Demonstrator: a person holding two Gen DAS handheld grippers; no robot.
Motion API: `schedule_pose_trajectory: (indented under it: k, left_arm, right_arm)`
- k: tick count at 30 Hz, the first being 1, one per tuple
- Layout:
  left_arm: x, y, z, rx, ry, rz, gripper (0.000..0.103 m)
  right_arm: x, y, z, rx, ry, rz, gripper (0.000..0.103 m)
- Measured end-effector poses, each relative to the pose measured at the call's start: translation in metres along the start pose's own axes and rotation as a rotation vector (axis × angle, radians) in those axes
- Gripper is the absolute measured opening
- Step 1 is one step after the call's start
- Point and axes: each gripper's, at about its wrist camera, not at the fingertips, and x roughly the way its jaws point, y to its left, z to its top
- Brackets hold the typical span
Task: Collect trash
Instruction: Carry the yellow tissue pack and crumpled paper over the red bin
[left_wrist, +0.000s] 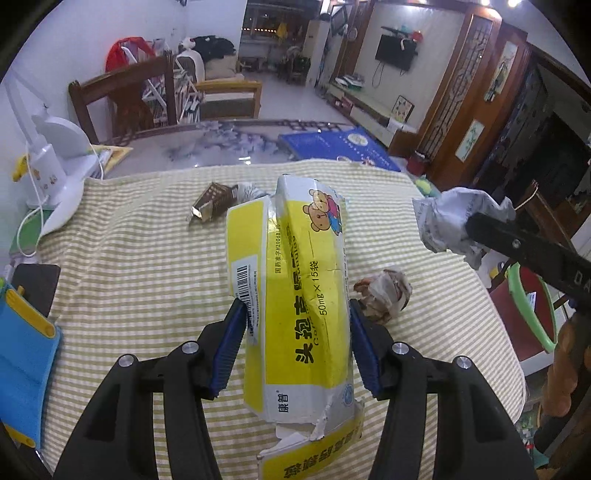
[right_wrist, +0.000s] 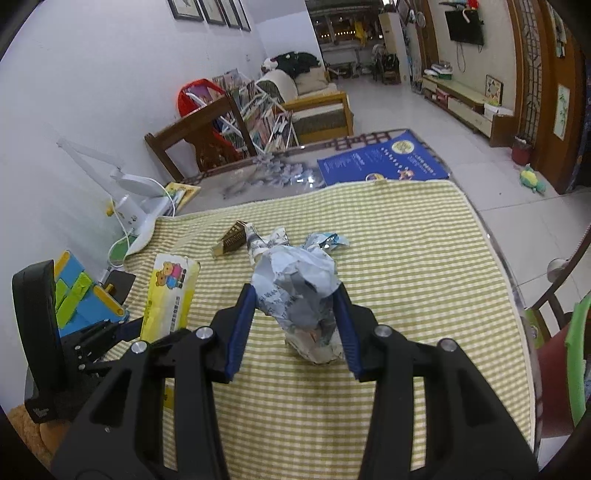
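Two tools — left tool (left_wrist: 295, 314) pinching torn yellow carton (left_wrist: 299, 295), right tool (right_wrist: 295, 299) pinching crumpled paper (right_wrist: 299, 288)

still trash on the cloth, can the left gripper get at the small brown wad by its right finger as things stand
Probably not yet: the left gripper is shut on the yellow box, so its jaws are full. The brown wad itself lies uncovered on the checked cloth.

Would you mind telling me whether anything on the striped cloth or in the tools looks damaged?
Yes: the yellow box in the left tool is crushed, its near end torn open.
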Motion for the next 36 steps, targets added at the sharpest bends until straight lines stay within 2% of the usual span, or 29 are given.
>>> schedule_pose_trajectory:
  k: [9, 18, 36]
  left_arm:
    - [-0.015, -0.013, -0.003, 0.015, -0.033, -0.008, 0.052]
    - [-0.028, -0.033, -0.002, 0.049, -0.069, -0.024, 0.052]
    - [-0.013, -0.078, -0.004, 0.075, -0.028, -0.014, 0.053]
  right_arm:
    - [-0.039, 0.0, -0.006, 0.004, -0.071, -0.022, 0.042]
    - [-0.062, -0.012, -0.014, 0.039, -0.103, -0.049, 0.042]
    - [-0.084, -0.057, -0.025, 0.073, -0.111, -0.061, 0.042]
